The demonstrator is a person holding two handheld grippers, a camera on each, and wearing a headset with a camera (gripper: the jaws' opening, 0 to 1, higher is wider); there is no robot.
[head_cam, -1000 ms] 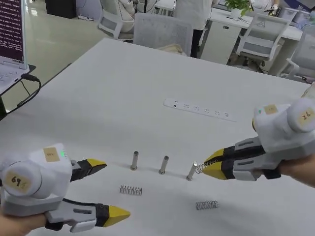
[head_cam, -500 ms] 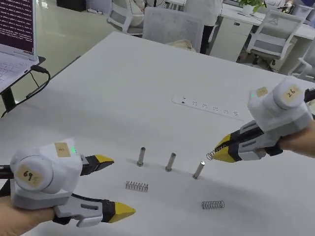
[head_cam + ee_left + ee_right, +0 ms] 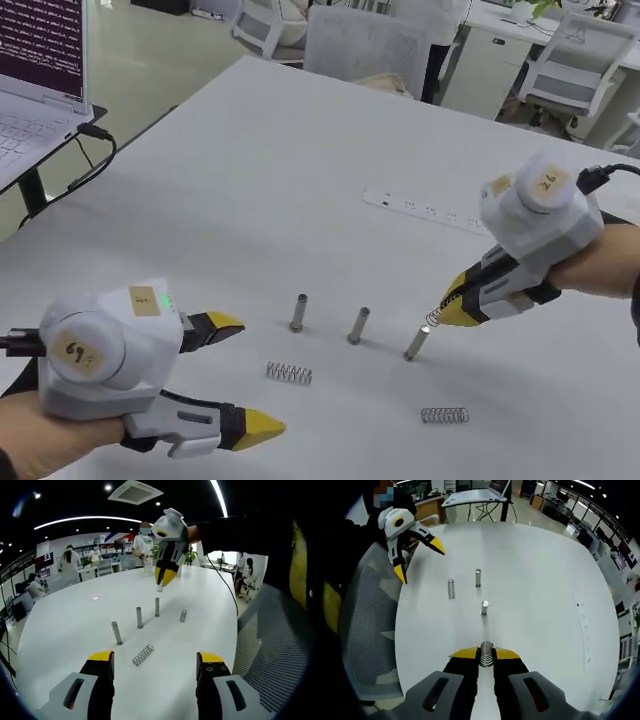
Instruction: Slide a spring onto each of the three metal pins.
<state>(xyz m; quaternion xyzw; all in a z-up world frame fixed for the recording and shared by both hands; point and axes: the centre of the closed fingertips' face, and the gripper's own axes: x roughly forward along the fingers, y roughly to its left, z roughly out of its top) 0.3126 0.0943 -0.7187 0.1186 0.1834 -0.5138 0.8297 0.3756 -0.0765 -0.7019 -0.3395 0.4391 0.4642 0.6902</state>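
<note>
Head view: right tongs clamped on spring; spring's free end just above top of end pin, which lies down-left of tongs. Pin upright on bench; spring slanted, so likely needs tipping onto pin's axis. Left tongs apart, well off. Left gripper view, side-on: small gap between spring and pin. Right gripper view: spring pinched between tips.

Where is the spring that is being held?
In the head view the spring sits right of centre, pinched in the right gripper, just above the rightmost pin.
</note>
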